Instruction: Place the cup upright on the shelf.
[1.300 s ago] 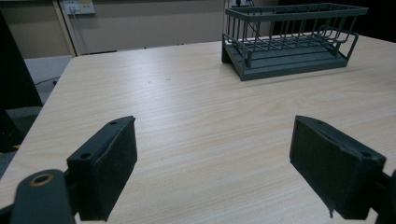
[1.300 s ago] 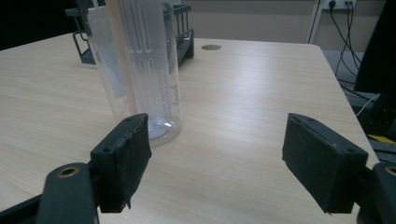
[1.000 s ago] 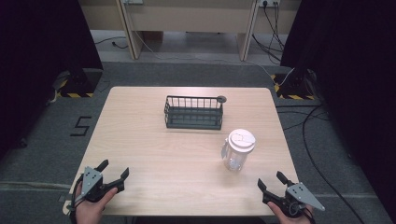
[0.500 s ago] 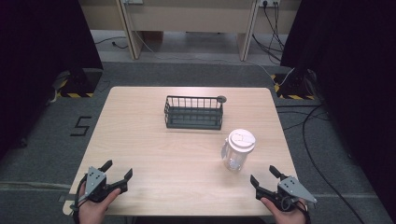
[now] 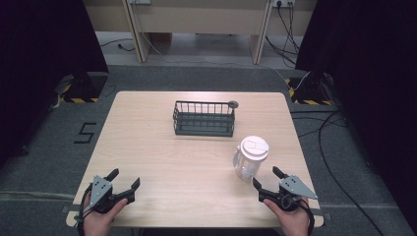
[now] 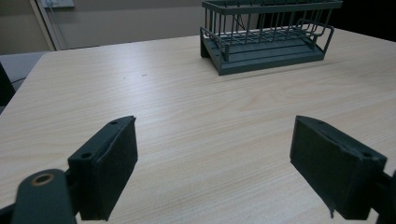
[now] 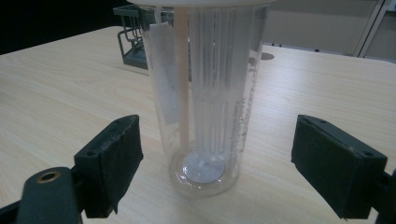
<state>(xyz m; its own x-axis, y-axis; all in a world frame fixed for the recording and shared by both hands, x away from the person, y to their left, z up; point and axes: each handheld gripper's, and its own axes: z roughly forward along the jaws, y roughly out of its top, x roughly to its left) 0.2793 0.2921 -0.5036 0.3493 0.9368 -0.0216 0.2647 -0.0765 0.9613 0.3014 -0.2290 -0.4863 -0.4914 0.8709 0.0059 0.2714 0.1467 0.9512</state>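
Right claw [image 5: 269, 179] sitting wide open near the bench's [image 5: 147, 142] front right corner, nothing gripped, nothing touched. Aimed straight at a clear plastic jar [image 5: 248, 158] with a white lid, standing upright just ahead of the jaws and near the right edge. In the right gripper view the jar [image 7: 205, 98] lines up in the gap between the two black jaws but a bit beyond them, not between the pads. Looks empty apart from a ribbed see-through insert down the middle and a label stuck on the wall; can't read the print.

Left claw [image 5: 125, 181] parked at the front left corner, also spread wide, holding nothing, just bare wood between the jaws in the left gripper view. Held off the surface by a hand [image 5: 101, 221].

Dark wire basket [image 5: 203, 118] toward the back edge, roughly centred, well apart from both claws. Seems empty in the left gripper view [image 6: 266, 35]. Small round grey thing [image 5: 233, 104] just at the basket's back right corner, too small to make out.
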